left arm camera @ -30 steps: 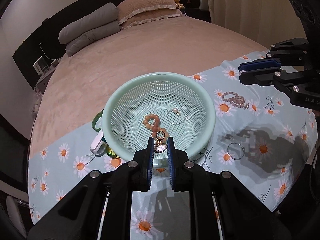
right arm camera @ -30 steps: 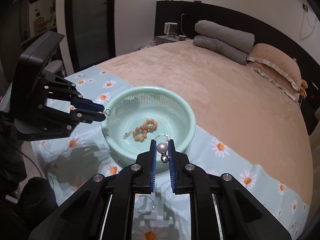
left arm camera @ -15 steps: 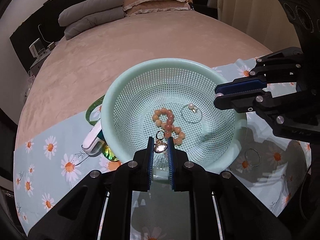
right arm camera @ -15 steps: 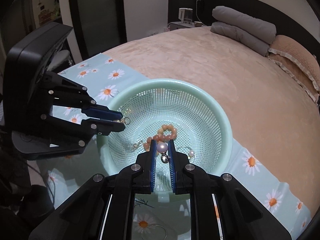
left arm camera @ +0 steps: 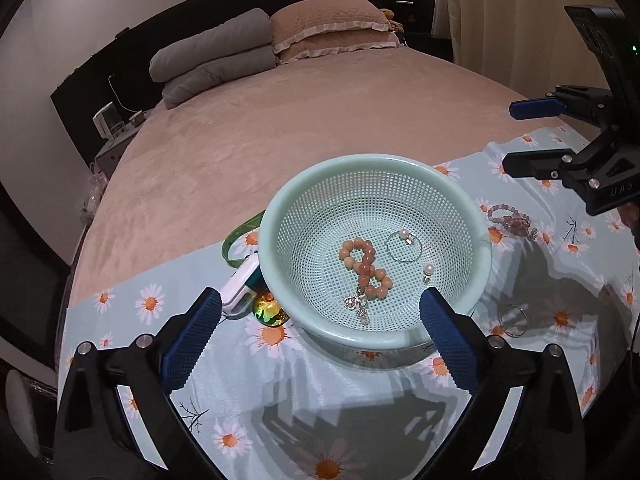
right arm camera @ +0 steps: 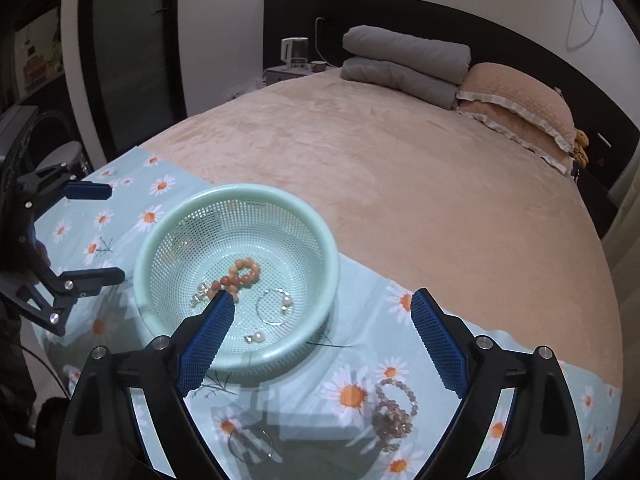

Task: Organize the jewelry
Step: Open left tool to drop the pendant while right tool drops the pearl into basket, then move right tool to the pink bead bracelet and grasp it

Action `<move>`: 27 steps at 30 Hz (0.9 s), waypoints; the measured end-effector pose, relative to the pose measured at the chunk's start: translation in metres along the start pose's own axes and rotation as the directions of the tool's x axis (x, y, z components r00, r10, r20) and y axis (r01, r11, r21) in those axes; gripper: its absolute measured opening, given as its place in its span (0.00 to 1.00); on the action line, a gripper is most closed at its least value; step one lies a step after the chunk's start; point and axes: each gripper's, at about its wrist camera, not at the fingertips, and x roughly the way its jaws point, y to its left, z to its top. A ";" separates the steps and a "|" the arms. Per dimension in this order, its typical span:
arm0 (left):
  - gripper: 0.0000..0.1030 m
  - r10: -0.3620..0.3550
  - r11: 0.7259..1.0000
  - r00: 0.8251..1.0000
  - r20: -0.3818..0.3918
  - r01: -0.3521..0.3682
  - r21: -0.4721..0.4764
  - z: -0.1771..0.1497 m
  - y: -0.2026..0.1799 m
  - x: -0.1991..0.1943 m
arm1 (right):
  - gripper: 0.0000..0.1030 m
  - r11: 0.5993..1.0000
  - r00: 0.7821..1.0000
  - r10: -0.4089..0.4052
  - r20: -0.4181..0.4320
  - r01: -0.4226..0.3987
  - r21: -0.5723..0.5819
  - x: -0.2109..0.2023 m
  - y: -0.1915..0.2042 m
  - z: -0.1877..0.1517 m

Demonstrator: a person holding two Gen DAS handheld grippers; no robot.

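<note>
Bed (left arm camera: 320,112): jewelry in basket (left arm camera: 280,216); both tools opening, empty.

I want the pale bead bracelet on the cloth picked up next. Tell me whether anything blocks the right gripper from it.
Nothing visible does. The bead bracelet lies in the open on the daisy cloth, just ahead of the right gripper, whose fingers are opening with nothing between them. The basket sits off to the side.

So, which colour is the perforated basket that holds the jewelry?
Pale mint green basket, clearest in the left wrist view.

One basket (left arm camera: 472,216), two bead bracelets (left arm camera: 362,260) (left arm camera: 510,218).
</note>
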 end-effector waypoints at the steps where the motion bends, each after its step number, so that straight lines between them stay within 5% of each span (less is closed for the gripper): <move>1: 0.94 0.004 1.000 1.000 0.004 -0.004 0.005 0.001 -0.003 -0.004 | 0.83 1.000 1.000 -0.016 -0.003 0.016 0.001 -0.007 -0.005 -0.003; 13: 0.94 -0.036 0.993 0.999 0.025 0.033 0.111 0.017 -0.070 -0.034 | 0.84 0.995 0.995 -0.102 -0.023 0.102 0.014 -0.077 -0.043 -0.055; 24: 0.94 -0.125 0.970 0.991 -0.035 0.130 0.204 0.012 -0.141 -0.019 | 0.84 0.991 0.992 -0.092 -0.087 0.100 0.086 -0.070 -0.065 -0.112; 27: 0.94 -0.089 0.964 0.994 -0.059 0.101 0.248 0.005 -0.159 -0.007 | 0.84 0.990 0.992 -0.067 -0.109 0.080 0.112 -0.058 -0.070 -0.128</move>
